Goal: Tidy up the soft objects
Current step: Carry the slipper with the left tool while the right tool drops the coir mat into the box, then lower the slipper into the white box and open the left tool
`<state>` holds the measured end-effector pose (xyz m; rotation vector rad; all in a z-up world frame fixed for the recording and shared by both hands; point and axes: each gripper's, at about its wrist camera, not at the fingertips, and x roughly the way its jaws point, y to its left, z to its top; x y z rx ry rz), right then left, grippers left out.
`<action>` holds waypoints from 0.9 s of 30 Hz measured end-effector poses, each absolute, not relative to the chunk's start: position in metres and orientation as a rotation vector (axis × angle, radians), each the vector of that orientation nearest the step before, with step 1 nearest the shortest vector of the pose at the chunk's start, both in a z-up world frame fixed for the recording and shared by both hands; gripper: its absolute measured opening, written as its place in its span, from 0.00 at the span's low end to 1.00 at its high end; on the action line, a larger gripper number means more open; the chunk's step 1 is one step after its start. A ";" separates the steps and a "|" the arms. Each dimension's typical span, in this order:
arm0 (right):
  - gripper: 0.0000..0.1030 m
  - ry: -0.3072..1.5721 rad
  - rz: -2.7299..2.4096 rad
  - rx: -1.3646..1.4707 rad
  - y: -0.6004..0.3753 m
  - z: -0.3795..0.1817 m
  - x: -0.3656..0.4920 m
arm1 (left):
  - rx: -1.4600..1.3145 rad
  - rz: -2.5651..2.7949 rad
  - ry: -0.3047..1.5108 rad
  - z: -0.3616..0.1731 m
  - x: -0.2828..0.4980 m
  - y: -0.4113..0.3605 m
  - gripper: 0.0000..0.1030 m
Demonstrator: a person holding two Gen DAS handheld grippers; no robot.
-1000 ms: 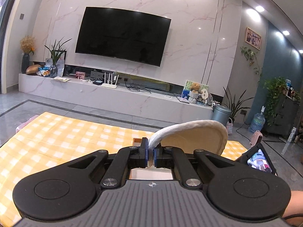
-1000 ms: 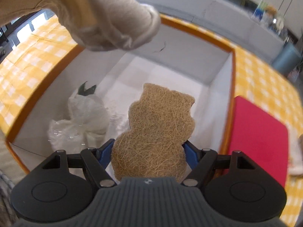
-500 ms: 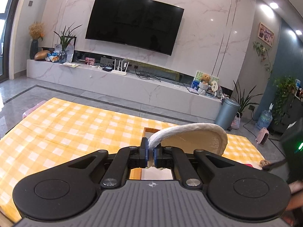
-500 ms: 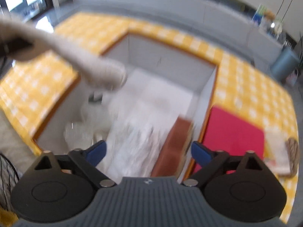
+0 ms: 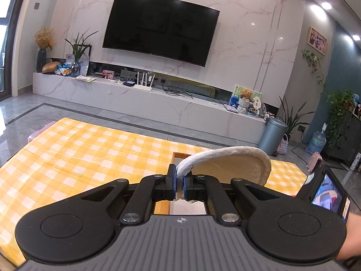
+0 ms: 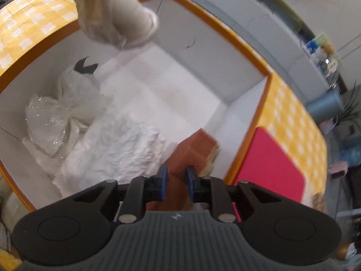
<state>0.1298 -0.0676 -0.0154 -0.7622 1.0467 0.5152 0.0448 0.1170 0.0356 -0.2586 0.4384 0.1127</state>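
Note:
My left gripper (image 5: 179, 184) is shut on a white-edged tan cloth pad (image 5: 227, 163), held above the yellow checked table; the same pad (image 6: 112, 11) hangs over the box in the right wrist view. My right gripper (image 6: 176, 180) has its jaws nearly closed over the brown sponge (image 6: 194, 149), which leans against the right inner wall of the orange-rimmed white box (image 6: 248, 61). Whether the jaws grip it I cannot tell. A white crumpled cloth (image 6: 117, 149) and a clear plastic bag (image 6: 49, 122) lie in the box.
A red mat (image 6: 273, 167) lies on the checked tablecloth (image 5: 79, 153) right of the box. A small woven item (image 6: 319, 201) sits at the mat's far right. A TV wall and a low marble bench stand behind the table.
My right gripper let go of the tan fibre pad, opened wide, then narrowed its jaws around the brown sponge in the box. The left gripper kept hold of its cloth pad.

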 end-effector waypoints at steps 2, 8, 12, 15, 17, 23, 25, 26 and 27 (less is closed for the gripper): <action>0.22 1.038 0.528 -0.768 -0.068 -0.015 0.129 | -0.261 0.104 0.445 0.035 0.048 0.118 0.06; 0.23 0.965 0.556 -0.626 -0.086 0.002 0.126 | -0.326 0.015 0.494 0.027 0.076 0.120 0.06; 0.23 0.879 0.589 -0.524 -0.099 0.015 0.121 | -0.344 -0.020 0.632 0.015 0.110 0.113 0.06; 0.23 0.847 0.635 -0.458 -0.109 0.025 0.119 | -0.354 -0.018 0.706 0.005 0.129 0.112 0.06; 0.23 0.825 0.657 -0.438 -0.114 0.031 0.117 | -0.321 0.010 0.749 0.000 0.142 0.109 0.06; 0.23 0.784 0.664 -0.401 -0.131 0.038 0.121 | -0.089 0.100 0.746 0.003 0.171 0.087 0.06; 0.23 0.798 0.665 -0.386 -0.138 0.035 0.124 | 0.006 0.113 0.715 0.005 0.177 0.078 0.06; 0.23 0.808 0.670 -0.387 -0.141 0.033 0.126 | 0.067 0.119 0.718 0.002 0.178 0.071 0.06; 0.23 0.814 0.671 -0.386 -0.143 0.031 0.126 | 0.126 0.123 0.733 -0.004 0.178 0.063 0.06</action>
